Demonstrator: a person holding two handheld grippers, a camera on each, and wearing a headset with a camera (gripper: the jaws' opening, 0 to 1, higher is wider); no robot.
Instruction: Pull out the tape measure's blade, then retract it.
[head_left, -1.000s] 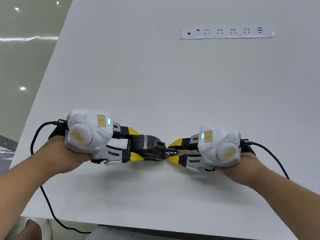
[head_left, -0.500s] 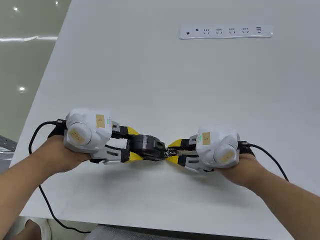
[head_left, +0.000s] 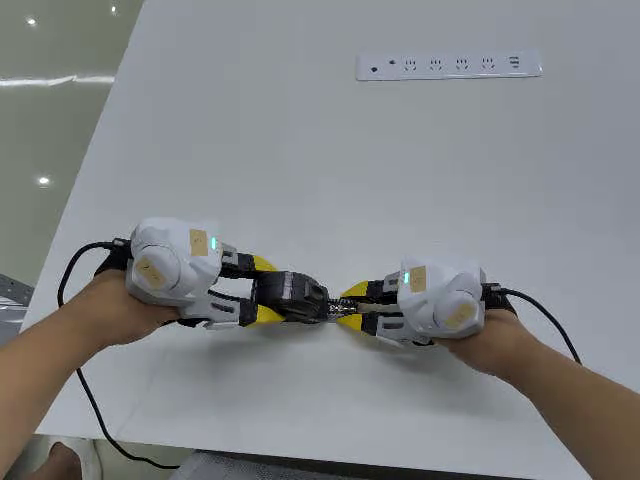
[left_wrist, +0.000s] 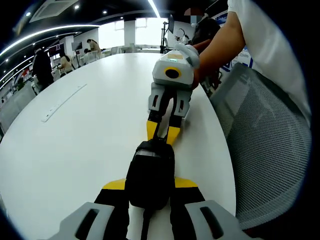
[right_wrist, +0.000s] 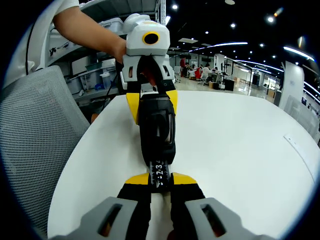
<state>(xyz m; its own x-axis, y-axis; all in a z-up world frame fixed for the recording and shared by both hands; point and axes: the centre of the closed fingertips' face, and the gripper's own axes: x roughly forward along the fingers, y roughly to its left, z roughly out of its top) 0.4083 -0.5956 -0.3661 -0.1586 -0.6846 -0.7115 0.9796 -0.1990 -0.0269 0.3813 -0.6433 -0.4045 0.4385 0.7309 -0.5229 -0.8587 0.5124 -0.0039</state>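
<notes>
We've got the L gripper (head_left: 265, 290) clamped on the black tape measure (head_left: 292, 294) body, resting on the white table (head_left: 330, 160) nr its front edge. R gripper (head_left: 349, 305) is pinched tight on the blade (right_wrist: 159, 173) tip, w/ a short bit pulled out.

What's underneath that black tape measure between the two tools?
The white table lies beneath the tape measure. The left hand-held gripper clamps its sides. Its underside is hidden, so contact with the table is unclear.

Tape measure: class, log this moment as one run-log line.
left gripper: shut on tape measure | right gripper: shut on blade | blade: short stretch out
</notes>
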